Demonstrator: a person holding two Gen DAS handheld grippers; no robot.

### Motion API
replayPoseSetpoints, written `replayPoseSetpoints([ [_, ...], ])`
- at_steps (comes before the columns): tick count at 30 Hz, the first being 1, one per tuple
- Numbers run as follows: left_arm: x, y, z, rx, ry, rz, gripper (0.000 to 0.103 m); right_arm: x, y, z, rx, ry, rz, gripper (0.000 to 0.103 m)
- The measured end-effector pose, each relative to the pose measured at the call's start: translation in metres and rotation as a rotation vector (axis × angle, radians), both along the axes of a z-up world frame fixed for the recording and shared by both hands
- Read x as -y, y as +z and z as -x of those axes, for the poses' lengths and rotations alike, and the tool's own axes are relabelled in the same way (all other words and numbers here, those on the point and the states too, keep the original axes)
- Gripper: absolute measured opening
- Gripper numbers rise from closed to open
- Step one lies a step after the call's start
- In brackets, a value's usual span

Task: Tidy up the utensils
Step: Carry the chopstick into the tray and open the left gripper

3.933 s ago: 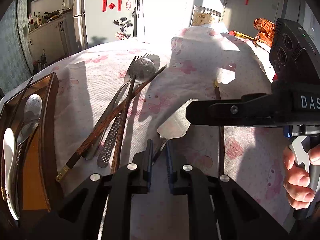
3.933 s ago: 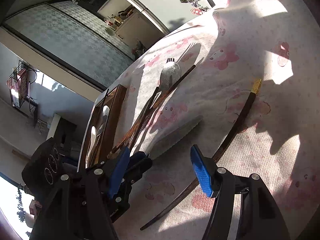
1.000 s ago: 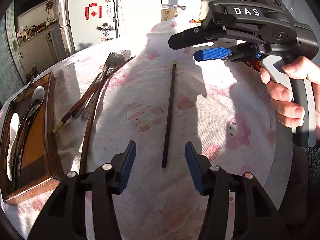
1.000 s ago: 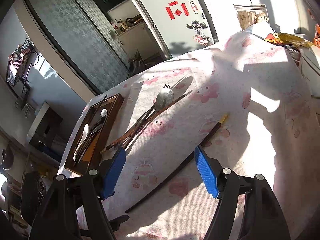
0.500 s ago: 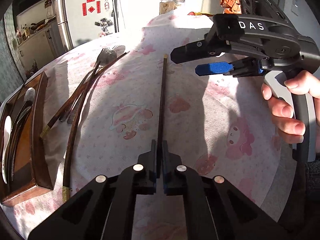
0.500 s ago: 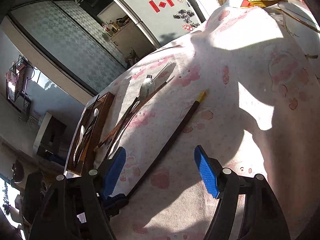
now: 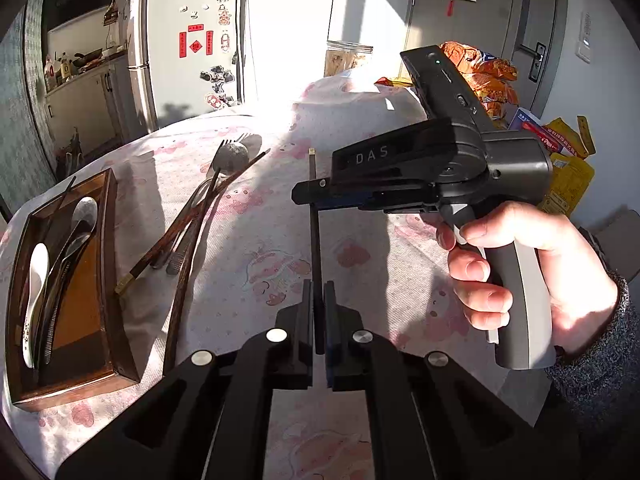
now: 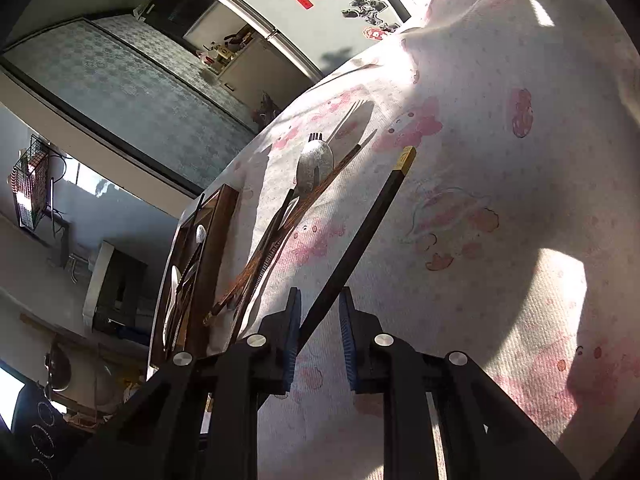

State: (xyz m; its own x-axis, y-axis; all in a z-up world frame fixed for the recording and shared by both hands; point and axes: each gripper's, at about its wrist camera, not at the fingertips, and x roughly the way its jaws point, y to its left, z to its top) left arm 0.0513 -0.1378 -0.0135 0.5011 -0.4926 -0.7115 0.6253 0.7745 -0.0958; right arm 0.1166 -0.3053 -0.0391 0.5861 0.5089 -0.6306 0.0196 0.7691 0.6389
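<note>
Since the earlier frames the left gripper point(image 7: 319, 312) has clenched on the near end of the dark chopstick point(image 7: 315, 240), and the right gripper point(image 8: 319, 334) has come in over the same stick, its jaws just now closing. From its own view the stick runs between the blue pads point(image 8: 292, 332), touching the left one while the right one stands apart, so not yet a grip (the left view shows only its side). Progress, judged: partly done. The tray point(image 7: 113, 240) at the left edge of the table already holds a white spoon point(image 7: 34, 280), a metal spoon and some dark utensils. Left on the cloth point(image 7: 260, 220): a crossed heap beside the tray of brown chopsticks point(image 7: 188, 224), a metal spoon point(image 7: 233, 157) and a fork. Materials: the held stick is slim, straight and square-sided with a gold cap at the far end; the heap sticks show mottled wood grain; the tray is dark lacquered wood; the cloth is soft, dimpled, printed pink.
</note>
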Motion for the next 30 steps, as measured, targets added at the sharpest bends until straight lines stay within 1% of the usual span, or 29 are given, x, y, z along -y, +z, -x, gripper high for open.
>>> replayPoseSetpoints([
  [3, -0.013, 0.009, 0.002, 0.015, 0.011, 0.017, 0.005, -0.010, 0.017, 0.001, 0.029, 0.013, 0.009, 0.018],
  [6, -0.032, 0.024, 0.006, 0.046, 0.034, 0.037, 0.005, -0.028, 0.039, -0.002, 0.068, 0.038, 0.023, 0.018],
  [9, -0.056, 0.037, 0.009, 0.074, 0.068, 0.052, 0.005, -0.055, 0.057, -0.007, 0.102, 0.072, 0.035, 0.017],
  [11, -0.076, 0.041, 0.010, 0.086, 0.097, 0.059, 0.005, -0.077, 0.063, -0.013, 0.113, 0.100, 0.037, 0.017],
  [14, -0.108, 0.043, 0.007, 0.085, 0.145, 0.063, 0.005, -0.112, 0.061, -0.027, 0.109, 0.145, 0.029, 0.017],
  [17, -0.137, 0.041, 0.000, 0.086, 0.195, 0.043, 0.005, -0.146, 0.055, -0.043, 0.097, 0.187, 0.020, 0.017],
  [22, -0.177, 0.028, -0.018, 0.059, 0.263, 0.031, 0.005, -0.198, 0.042, -0.071, 0.067, 0.244, 0.044, 0.017],
  [25, -0.193, 0.018, -0.030, 0.037, 0.297, 0.031, 0.005, -0.219, 0.032, -0.086, 0.049, 0.266, 0.063, 0.017],
  [30, -0.210, 0.007, -0.045, 0.017, 0.329, 0.025, 0.005, -0.241, 0.020, -0.105, 0.029, 0.288, 0.088, 0.017],
])
